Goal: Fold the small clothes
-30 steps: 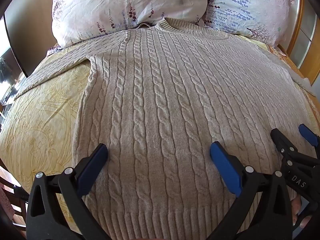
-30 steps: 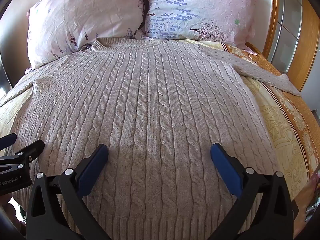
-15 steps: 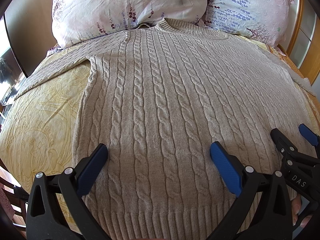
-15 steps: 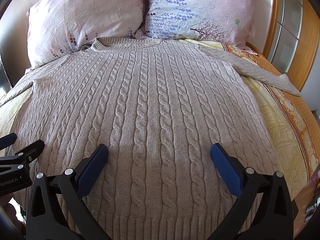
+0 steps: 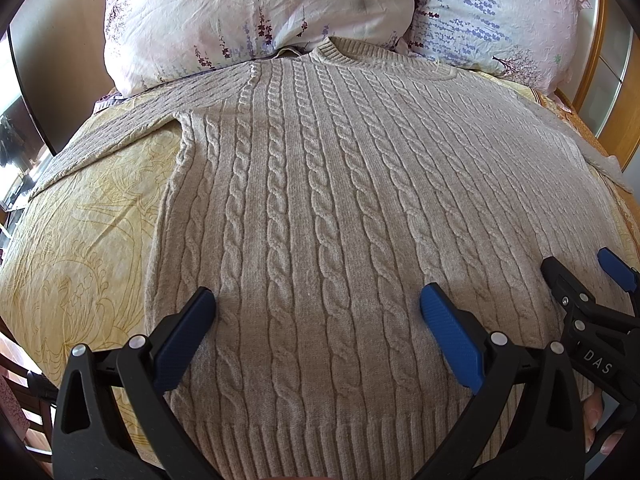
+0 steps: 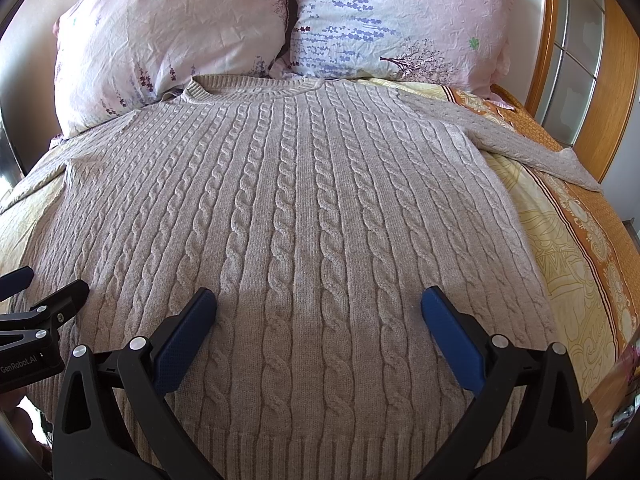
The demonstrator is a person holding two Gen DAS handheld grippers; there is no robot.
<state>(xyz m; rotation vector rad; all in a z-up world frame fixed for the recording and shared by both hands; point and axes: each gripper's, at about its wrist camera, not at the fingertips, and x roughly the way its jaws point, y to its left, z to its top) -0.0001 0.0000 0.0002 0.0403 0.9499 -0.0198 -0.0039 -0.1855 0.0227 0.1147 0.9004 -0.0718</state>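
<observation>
A beige cable-knit sweater (image 5: 320, 200) lies flat and face up on the bed, collar toward the pillows, ribbed hem nearest me; it also fills the right wrist view (image 6: 304, 220). Its sleeves spread out to the left (image 5: 120, 128) and right (image 6: 520, 144). My left gripper (image 5: 316, 312) is open and empty, hovering over the lower left part of the sweater. My right gripper (image 6: 318, 312) is open and empty over the lower right part. Each gripper shows at the edge of the other's view: the right one (image 5: 580, 280), the left one (image 6: 44, 292).
The sweater rests on a yellow patterned bedspread (image 5: 80, 240) with an orange border (image 6: 592, 240). Two floral pillows (image 5: 256, 12) (image 6: 400, 20) lie at the head. A wooden headboard frame (image 6: 600, 80) stands at the right.
</observation>
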